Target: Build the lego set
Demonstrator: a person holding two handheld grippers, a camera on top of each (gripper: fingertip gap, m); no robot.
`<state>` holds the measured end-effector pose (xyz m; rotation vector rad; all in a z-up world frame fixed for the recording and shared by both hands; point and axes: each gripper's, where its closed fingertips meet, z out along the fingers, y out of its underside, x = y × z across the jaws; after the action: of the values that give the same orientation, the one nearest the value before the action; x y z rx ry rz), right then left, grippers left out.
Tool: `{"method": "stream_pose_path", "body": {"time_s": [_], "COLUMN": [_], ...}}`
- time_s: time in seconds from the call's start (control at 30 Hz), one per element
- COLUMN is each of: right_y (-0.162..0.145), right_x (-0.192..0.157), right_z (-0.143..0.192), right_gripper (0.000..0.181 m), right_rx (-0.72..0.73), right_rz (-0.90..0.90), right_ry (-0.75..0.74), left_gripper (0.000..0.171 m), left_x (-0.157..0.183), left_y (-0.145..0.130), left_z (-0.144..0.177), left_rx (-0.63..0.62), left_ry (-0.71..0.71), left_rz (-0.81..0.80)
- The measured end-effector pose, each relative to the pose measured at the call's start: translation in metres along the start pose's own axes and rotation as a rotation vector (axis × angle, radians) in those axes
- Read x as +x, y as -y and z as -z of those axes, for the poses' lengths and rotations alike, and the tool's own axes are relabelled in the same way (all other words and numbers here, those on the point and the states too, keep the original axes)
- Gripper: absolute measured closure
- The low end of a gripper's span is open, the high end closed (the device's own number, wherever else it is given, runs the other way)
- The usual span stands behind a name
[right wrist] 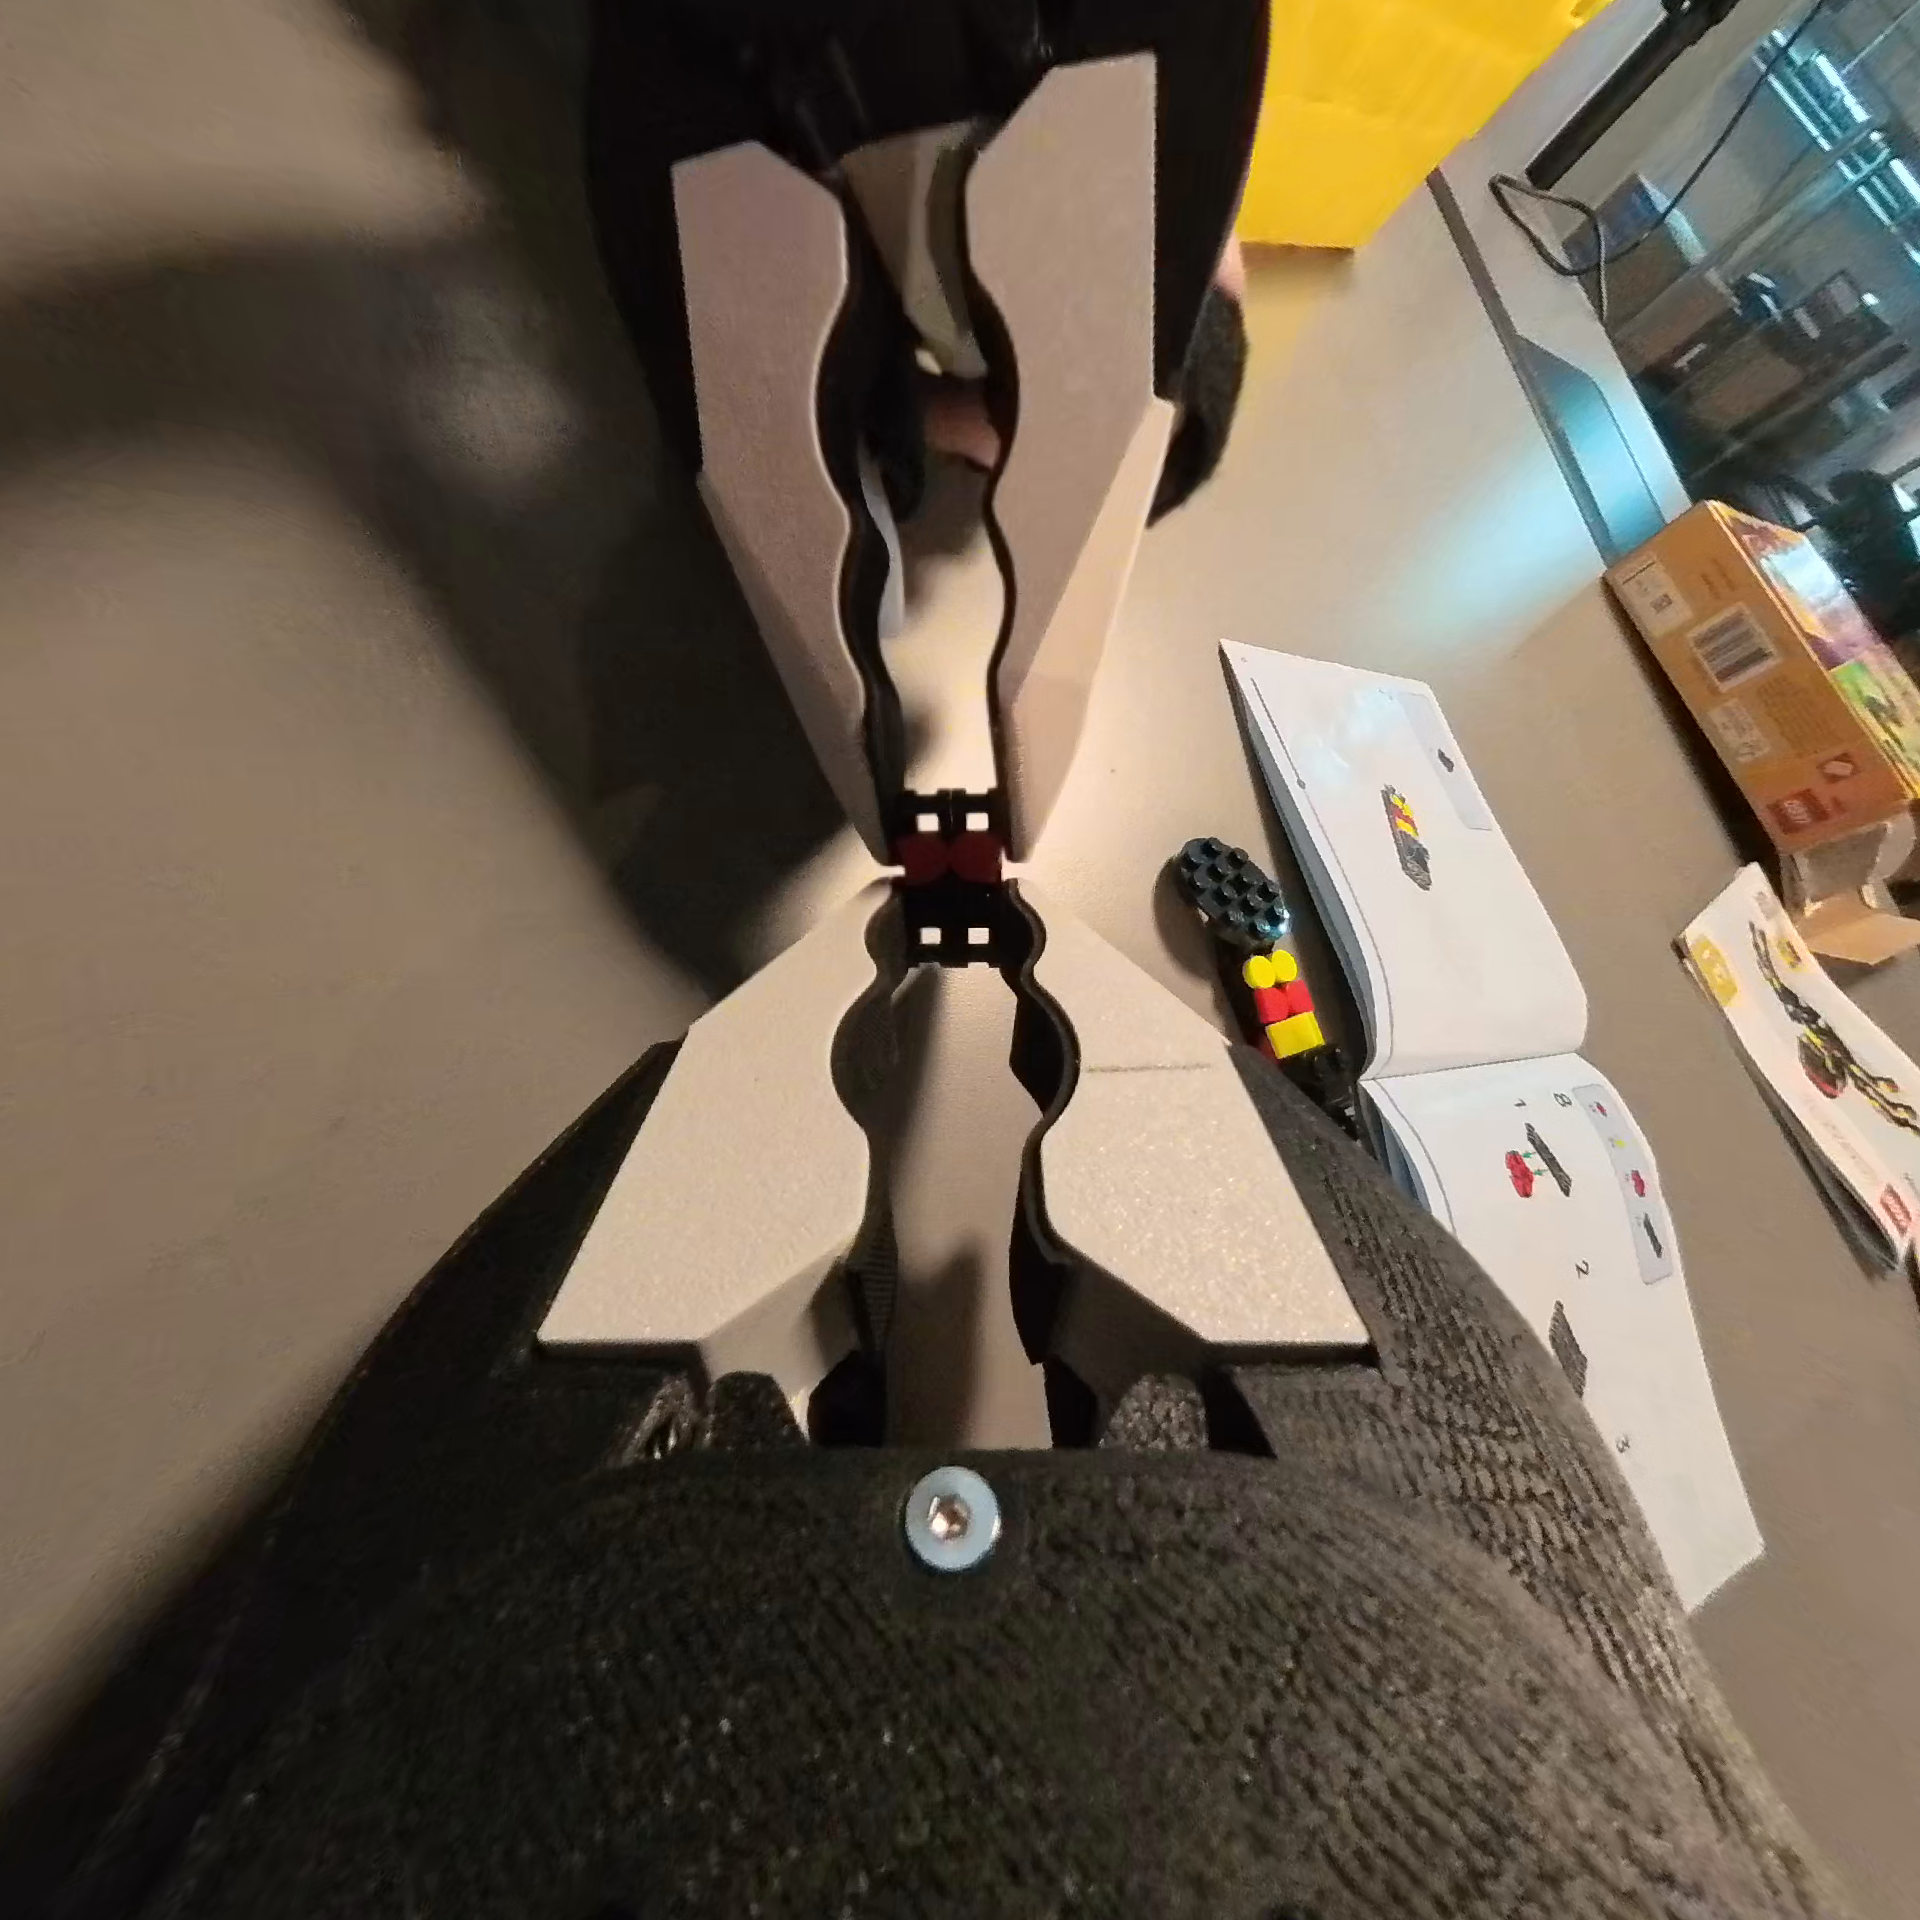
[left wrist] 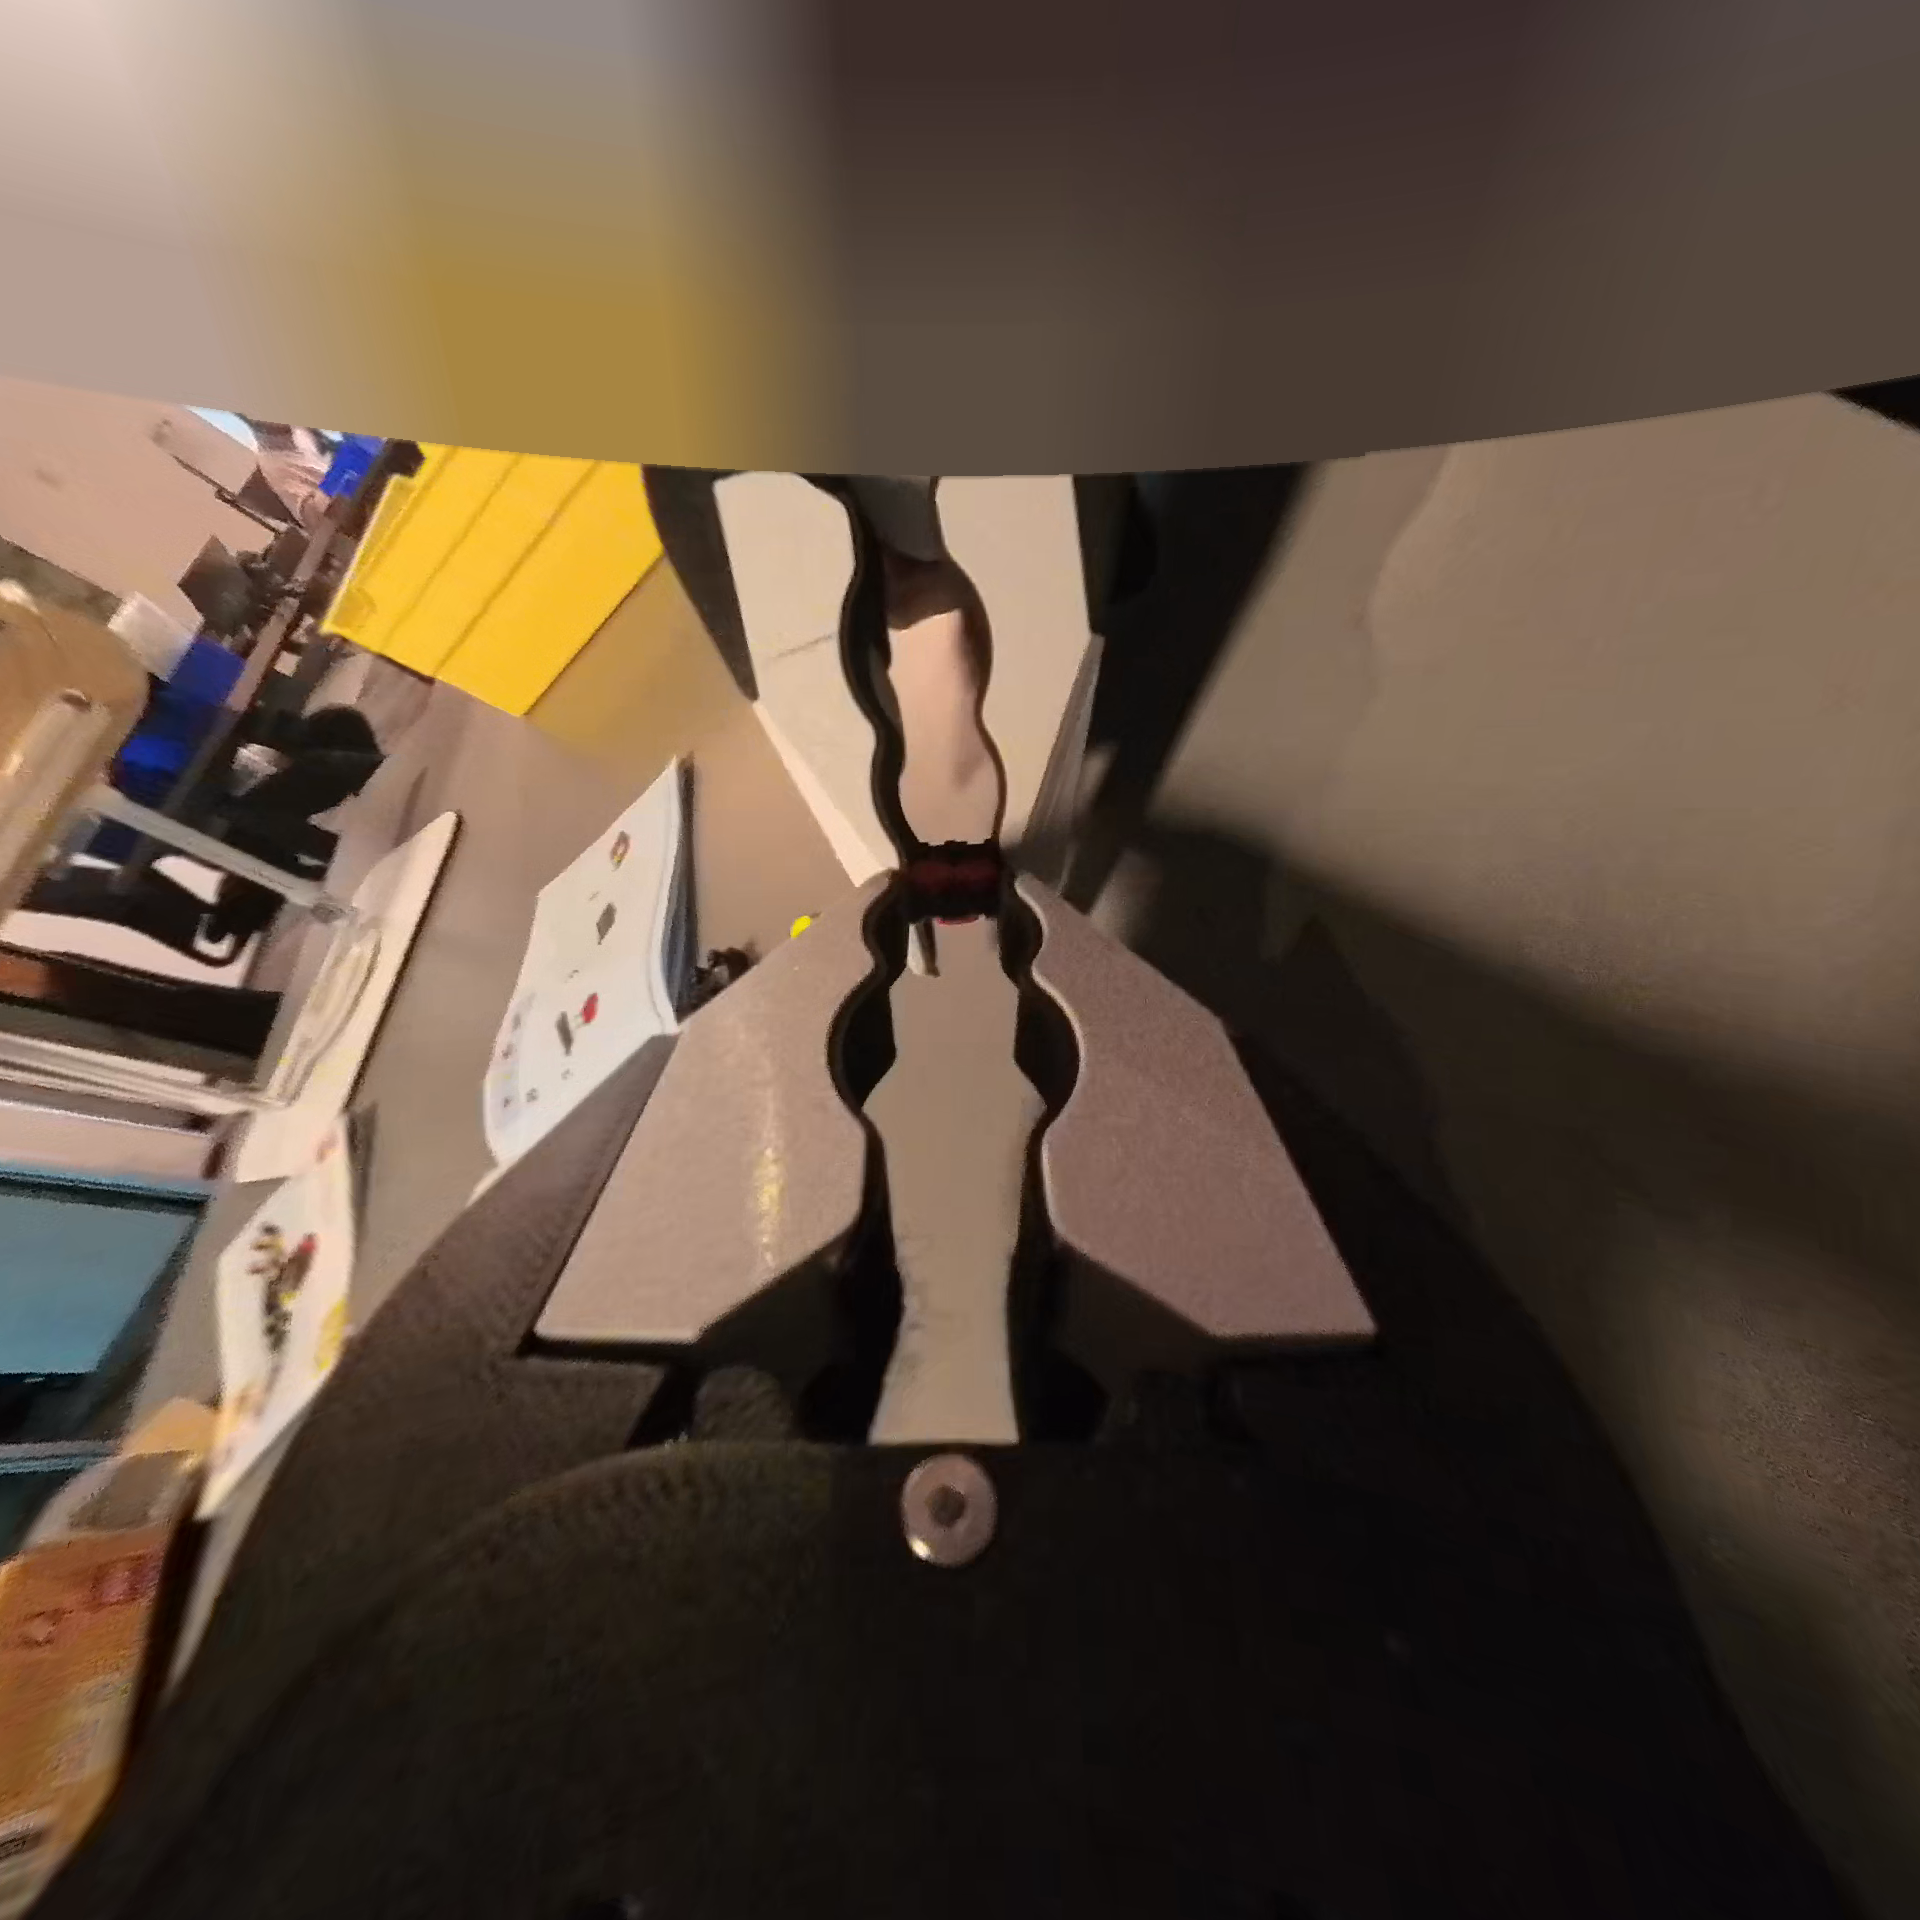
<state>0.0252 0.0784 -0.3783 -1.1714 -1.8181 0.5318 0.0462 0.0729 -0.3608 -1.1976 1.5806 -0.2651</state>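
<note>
Item: black-and-red lego sub-assembly (right wrist: 948,883), held in mid-air between two grippers.

We clamp the right gripper (right wrist: 948,940) and the left gripper (right wrist: 940,821) on its opposite ends above the worktop (right wrist: 312,831); the joining step looks to be in hand, and next we need a straight, firm squeeze. Another brick cluster (right wrist: 1262,971) lies beside the open manual (right wrist: 1455,883).

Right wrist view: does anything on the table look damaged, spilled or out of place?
Little stands out. The cardboard box lies on its side with a torn-open flap at its end. The open booklet and the loose black, red and yellow lego pieces lie undisturbed beside it.
</note>
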Motion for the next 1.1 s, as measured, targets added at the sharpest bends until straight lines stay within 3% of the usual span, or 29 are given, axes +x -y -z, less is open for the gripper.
{"method": "stream_pose_path", "body": {"time_s": [0.07,0.13,0.73,1.1], "right_y": [0.0003,0.0003,0.0012,0.0009], "right_x": [-0.0001,-0.0002,-0.0015,-0.0025], "right_z": [0.0000,0.0001,-0.0001,0.0000], "right_gripper": [0.166,0.166,0.166,0.166], "right_rx": [0.001,0.002,0.008,0.006], "right_rz": [0.002,0.003,0.005,0.001], "right_ry": [0.000,0.001,0.014,0.025], "left_gripper": [0.149,0.155,0.156,0.154], "left_x": [-0.0032,0.0002,0.0019,0.0027], "left_y": [0.0006,0.0013,0.0010,0.0023], "left_z": [0.0001,-0.0012,0.0023,0.0031], "left_rx": [0.015,0.009,-0.021,-0.014], "left_ry": [0.022,0.008,-0.015,-0.002], "left_rz": [0.015,0.009,-0.027,0.042]}}
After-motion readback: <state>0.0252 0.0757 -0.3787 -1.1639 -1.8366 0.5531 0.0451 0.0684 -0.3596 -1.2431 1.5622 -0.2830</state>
